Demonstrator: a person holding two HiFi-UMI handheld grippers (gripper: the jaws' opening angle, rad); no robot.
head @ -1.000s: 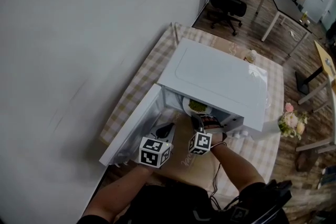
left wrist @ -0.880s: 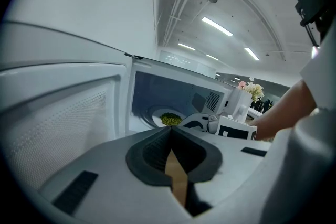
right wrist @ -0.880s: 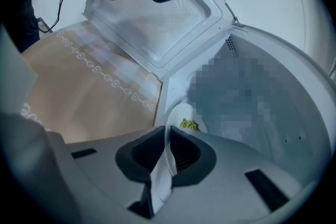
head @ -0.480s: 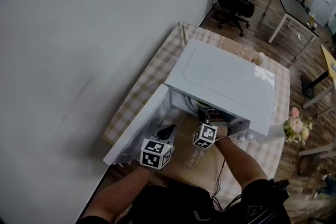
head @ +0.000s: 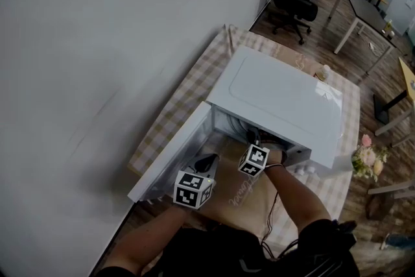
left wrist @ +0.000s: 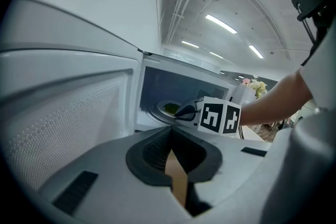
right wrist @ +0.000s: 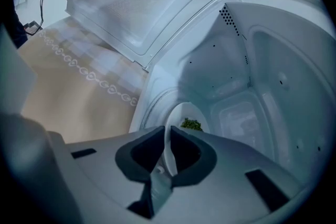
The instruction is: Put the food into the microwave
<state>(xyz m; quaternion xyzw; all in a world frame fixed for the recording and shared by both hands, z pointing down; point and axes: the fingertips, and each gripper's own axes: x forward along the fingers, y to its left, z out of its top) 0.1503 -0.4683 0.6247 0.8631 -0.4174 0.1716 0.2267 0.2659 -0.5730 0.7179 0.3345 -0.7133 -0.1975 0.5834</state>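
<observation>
**Microwave** (head: 279,100): white, standing on a bench (head: 194,78) covered with a checked cloth. Its door (head: 170,162) is swung wide open to the left.

**Cavity contents:** one white plate (right wrist: 182,118), inside the cavity over the round floor ring. It carries a small heap of green food (right wrist: 191,125). No view shows whether the plate rests on the floor.

**Right tool** (right wrist: 168,139): reaches into the cavity, jaws clamped on the plate's near rim.

**Left tool** (left wrist: 170,136): outside the microwave, just beside the open door. Its jaws are closed together with nothing between them.

**Tan mat** (right wrist: 63,92): lies on the bench in front of the microwave.
</observation>
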